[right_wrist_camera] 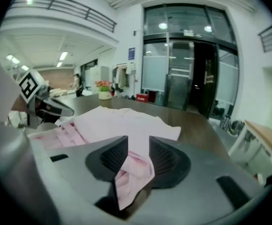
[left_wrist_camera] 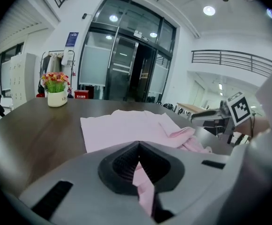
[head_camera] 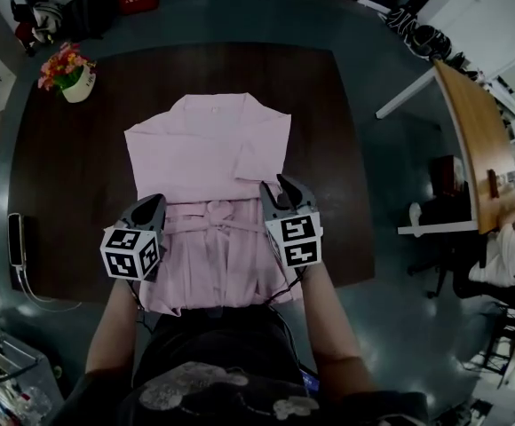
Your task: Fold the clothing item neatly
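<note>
Over the near middle of the table, the left gripper is clamped on a pinch of the pink garment spread mid-table, while the right gripper stands apart around loose cloth, so releasing both sides level should keep the fold straight.

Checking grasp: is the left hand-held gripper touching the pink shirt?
Touching. Left gripper view: the left hand-held gripper is shut on a fold of the pink shirt.

Left tongs clamped on a fold of the pink garment, garment spread over dark worktop toward 12 o'clock, flower pot at 10 o'clock, right tongs at 3 o'clock
</note>
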### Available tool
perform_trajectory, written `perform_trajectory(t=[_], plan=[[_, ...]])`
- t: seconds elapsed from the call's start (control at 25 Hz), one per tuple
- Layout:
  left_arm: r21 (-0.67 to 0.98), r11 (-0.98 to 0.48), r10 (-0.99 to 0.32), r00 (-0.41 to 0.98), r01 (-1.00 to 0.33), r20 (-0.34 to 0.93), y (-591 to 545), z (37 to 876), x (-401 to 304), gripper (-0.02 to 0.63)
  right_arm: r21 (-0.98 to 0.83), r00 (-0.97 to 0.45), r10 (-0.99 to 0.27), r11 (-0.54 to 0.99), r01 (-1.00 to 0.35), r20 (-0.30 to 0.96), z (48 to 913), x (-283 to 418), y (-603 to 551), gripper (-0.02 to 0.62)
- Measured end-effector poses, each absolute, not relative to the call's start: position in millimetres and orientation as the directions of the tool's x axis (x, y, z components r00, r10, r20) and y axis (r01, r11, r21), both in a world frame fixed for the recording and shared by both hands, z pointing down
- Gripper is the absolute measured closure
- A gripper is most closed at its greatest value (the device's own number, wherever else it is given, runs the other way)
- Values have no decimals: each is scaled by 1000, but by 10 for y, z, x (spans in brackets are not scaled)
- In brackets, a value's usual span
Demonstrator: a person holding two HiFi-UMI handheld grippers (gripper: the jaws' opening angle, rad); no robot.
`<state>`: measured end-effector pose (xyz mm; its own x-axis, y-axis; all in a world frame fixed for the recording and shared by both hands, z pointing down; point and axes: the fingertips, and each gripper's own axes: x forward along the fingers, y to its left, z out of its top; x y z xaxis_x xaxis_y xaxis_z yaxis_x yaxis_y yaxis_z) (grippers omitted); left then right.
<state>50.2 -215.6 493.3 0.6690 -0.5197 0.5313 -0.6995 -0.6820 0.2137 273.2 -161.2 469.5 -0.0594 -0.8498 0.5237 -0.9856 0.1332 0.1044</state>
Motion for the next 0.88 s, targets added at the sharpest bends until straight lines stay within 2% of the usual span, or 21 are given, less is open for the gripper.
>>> perform_trajectory(t=[0.16,0.24,0.28,0.32,0.36,0.56,0.68,0.88], plan=[[224,-640,-533,634,-735,560,-2216,5068,582,596,231,-149,-701,416,-879,697,5104,2447,-1815,463],[214,-631,-539,620,-746,570,-2230,5096,619,596,267,-111,-642,462,-846,759,5295,2478,-1852,466],[206,-631,-540,615,-748,575,-2229,5104,640,596,289,-82,-636,457,-841,767,5333,2527,-1872,489],[198,-632,-542,610,-749,578,-2226,5110,658,595,309,-57,-645,439,-844,762,5331,2582,-1896,553],[193,-632,-544,606,-751,579,-2226,5118,669,596,320,-43,-663,415,-852,747,5301,2632,-1924,583],[193,-598,-565,580,-778,586,-2242,5188,657,596,294,21,-749,234,-927,662,5141,2997,-2014,583],[180,-584,-578,561,-791,593,-2242,5216,663,597,244,102,-747,83,-966,657,5218,3364,-1969,581],[168,-564,-602,542,-808,586,-2233,5203,647,596,127,148,-759,-87,-988,634,5323,3758,-1813,549]])
